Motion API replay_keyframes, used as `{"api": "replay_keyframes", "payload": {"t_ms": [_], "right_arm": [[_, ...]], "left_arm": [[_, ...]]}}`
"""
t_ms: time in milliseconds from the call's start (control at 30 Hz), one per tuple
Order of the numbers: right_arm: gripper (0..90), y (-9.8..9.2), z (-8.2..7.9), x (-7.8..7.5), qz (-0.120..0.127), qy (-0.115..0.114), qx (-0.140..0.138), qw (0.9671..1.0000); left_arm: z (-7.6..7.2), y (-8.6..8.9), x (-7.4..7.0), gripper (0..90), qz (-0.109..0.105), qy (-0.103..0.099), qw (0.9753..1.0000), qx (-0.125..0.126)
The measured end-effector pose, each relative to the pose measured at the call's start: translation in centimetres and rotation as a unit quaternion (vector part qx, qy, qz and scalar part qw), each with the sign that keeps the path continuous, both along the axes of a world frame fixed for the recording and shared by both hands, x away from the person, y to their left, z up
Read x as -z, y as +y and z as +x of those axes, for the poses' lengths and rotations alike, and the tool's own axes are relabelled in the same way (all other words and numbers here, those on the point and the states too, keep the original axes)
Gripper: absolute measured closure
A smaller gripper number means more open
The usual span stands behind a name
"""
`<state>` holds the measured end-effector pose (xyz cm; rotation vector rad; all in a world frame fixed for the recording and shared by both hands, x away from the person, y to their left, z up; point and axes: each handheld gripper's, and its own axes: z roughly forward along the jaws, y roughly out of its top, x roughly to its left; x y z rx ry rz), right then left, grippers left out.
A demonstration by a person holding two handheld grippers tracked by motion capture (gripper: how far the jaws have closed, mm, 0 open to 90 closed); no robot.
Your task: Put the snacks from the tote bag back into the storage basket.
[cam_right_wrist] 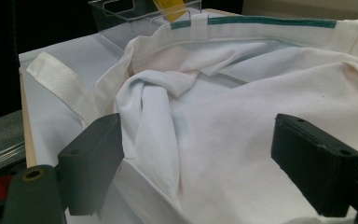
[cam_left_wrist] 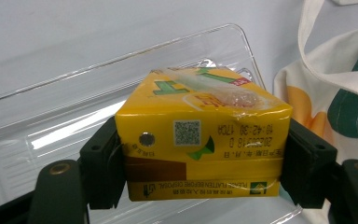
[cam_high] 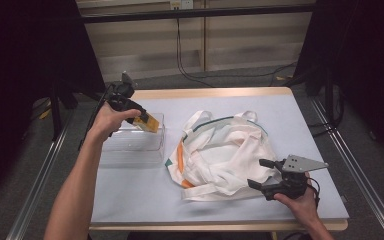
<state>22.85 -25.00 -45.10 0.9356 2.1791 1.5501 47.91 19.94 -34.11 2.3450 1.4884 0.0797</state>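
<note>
The left tongs point(cam_left_wrist: 200, 154) are clamped on a yellow drink carton point(cam_left_wrist: 200, 140), one jaw pressed to each side. The carton hangs tilted over the clear plastic bin point(cam_high: 130, 145), which stands near the left edge of the surface point(cam_high: 130, 195). The right tongs point(cam_high: 267, 175) stand open at the near right corner, jaws either side of the rim of the white canvas tote bag point(cam_high: 225, 155), gripping nothing. The bag lies crumpled at the middle of the surface, just beside the bin. Judgement: a transfer between bin and bag is in hand; direction cannot be told. If bagging, the next move calls for the right tongs to close on the rim and lift it, opening the mouth.
</note>
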Motion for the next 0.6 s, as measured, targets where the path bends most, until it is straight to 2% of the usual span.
{"api": "replay_keyframes", "payload": {"t_ms": [33, 67, 100, 167, 333, 467, 500, 567, 600], "right_arm": [[16.9, 0.0, 0.0, 0.0, 0.0, 0.0, 0.001, 1.0], [16.9, 0.0, 0.0, 0.0, 0.001, 0.0, -0.001, 1.0], [16.9, 0.0, 0.1, 0.0, 0.0, 0.0, 0.0, 1.0], [16.9, 0.1, 0.1, 0.0, -0.003, 0.0, -0.003, 1.0], [16.9, 0.1, 0.0, 0.0, -0.002, -0.003, -0.002, 1.0], [16.9, 0.2, 0.0, 0.0, -0.004, -0.002, -0.002, 1.0], [16.9, 0.2, 0.0, 0.0, -0.005, -0.001, -0.003, 1.0], [16.9, 0.3, 0.0, 0.0, -0.006, -0.001, -0.004, 1.0], [16.9, 0.3, -0.1, 0.0, -0.008, -0.001, -0.004, 1.0]], "left_arm": [[0.1, -0.2, 0.0, 27.5, 0.003, 0.007, 1.0, -0.001], [0.2, -0.3, 0.1, 27.5, 0.005, 0.003, 1.0, 0.001], [0.4, -0.5, 0.1, 27.5, 0.003, 0.012, 0.9999, 0.0], [0.5, -0.7, 0.2, 27.5, 0.002, 0.01, 0.9999, -0.007], [0.9, -1.1, 0.8, 27.5, 0.004, 0.033, 0.9992, -0.024], [1.2, -1.3, 0.9, 27.5, 0.009, 0.034, 0.9987, -0.036], [1.3, -1.3, 0.9, 27.5, 0.002, 0.041, 0.9984, -0.038], [1.4, -1.5, 1.0, 27.5, 0.008, 0.038, 0.9983, -0.043], [1.5, -1.7, 1.0, 27.4, 0.003, 0.043, 0.9979, -0.049]]}}
